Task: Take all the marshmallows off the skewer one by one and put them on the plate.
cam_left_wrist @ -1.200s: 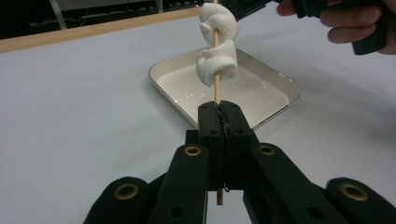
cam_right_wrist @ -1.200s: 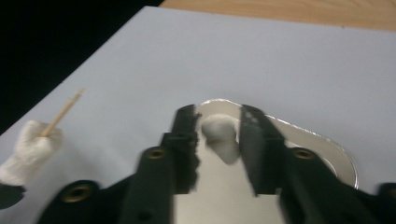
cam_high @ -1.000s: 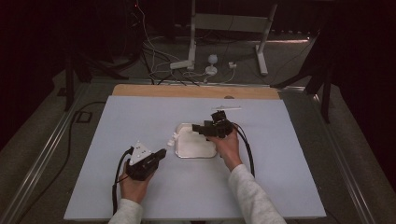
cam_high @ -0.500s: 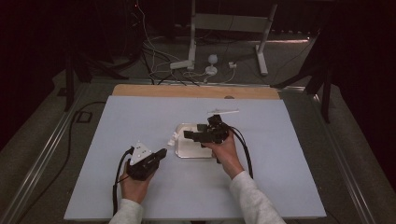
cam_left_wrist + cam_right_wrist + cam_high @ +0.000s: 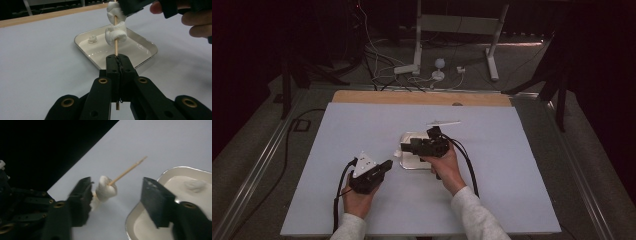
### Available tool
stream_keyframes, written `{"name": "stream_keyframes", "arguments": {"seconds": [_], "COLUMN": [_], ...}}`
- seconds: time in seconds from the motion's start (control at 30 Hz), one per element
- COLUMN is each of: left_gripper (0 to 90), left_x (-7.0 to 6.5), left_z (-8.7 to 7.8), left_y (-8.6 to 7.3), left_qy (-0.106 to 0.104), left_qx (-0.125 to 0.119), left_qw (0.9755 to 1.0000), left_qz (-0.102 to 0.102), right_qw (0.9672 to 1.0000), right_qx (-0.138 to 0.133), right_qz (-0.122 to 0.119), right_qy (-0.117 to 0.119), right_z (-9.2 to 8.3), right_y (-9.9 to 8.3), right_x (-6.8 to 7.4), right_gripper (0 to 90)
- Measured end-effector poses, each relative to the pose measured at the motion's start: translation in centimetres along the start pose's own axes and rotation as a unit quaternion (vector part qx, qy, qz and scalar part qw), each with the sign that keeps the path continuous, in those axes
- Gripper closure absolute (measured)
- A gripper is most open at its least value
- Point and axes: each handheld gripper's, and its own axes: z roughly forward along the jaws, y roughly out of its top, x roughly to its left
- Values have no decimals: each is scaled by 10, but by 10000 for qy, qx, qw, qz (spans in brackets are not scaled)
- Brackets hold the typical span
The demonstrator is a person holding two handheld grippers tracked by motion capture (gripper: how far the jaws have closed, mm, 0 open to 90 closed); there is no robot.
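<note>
My left gripper (image 5: 117, 58) is shut on a thin wooden skewer (image 5: 115, 47) that points up and away from it. Two white marshmallows (image 5: 115, 33) are threaded on the skewer. My right gripper (image 5: 117, 192) is open, with one jaw on each side of the top marshmallow (image 5: 106, 188); the skewer's tip (image 5: 130, 170) sticks out past it. In the high view the left gripper (image 5: 388, 164) and right gripper (image 5: 404, 147) meet at the left edge of a shiny metal tray (image 5: 412, 166). One loose marshmallow (image 5: 92, 39) lies in the tray.
The tray stands mid-table on a pale sheet (image 5: 337, 140), and a small white strip (image 5: 443, 122) lies just beyond it. A wooden edge (image 5: 377, 96) runs along the table's far side. Cables and stand legs (image 5: 419, 40) are on the floor behind.
My right gripper has swung from over the tray toward the left and nearer, up to the skewer's top. The left gripper has stayed in place with the skewer.
</note>
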Motion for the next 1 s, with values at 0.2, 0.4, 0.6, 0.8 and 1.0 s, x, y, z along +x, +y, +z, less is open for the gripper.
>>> {"name": "stream_keyframes", "arguments": {"seconds": [0.2,0.4,0.6,0.8,1.0], "left_gripper": [899,899,900,900,900], "left_x": [-3,-4,-5,-5,-5], "left_z": [0,0,1,0,-1], "left_y": [1,1,1,2,2], "left_qy": [-25,-13,-44,-81,-106], "left_qx": [-52,-70,-65,-96,-124], "left_qw": [10000,9999,9999,9999,9998], "left_qz": [44,71,93,109,152], "right_qw": [9992,9976,9966,9977,9976], "right_qx": [107,166,212,89,-30], "right_qz": [345,554,611,521,549], "right_qy": [190,377,505,430,427], "right_z": [7,9,7,3,0], "right_y": [-2,-3,-2,1,3], "right_x": [-1,-1,1,3,3], "right_gripper": [572,674,753,775,788]}}
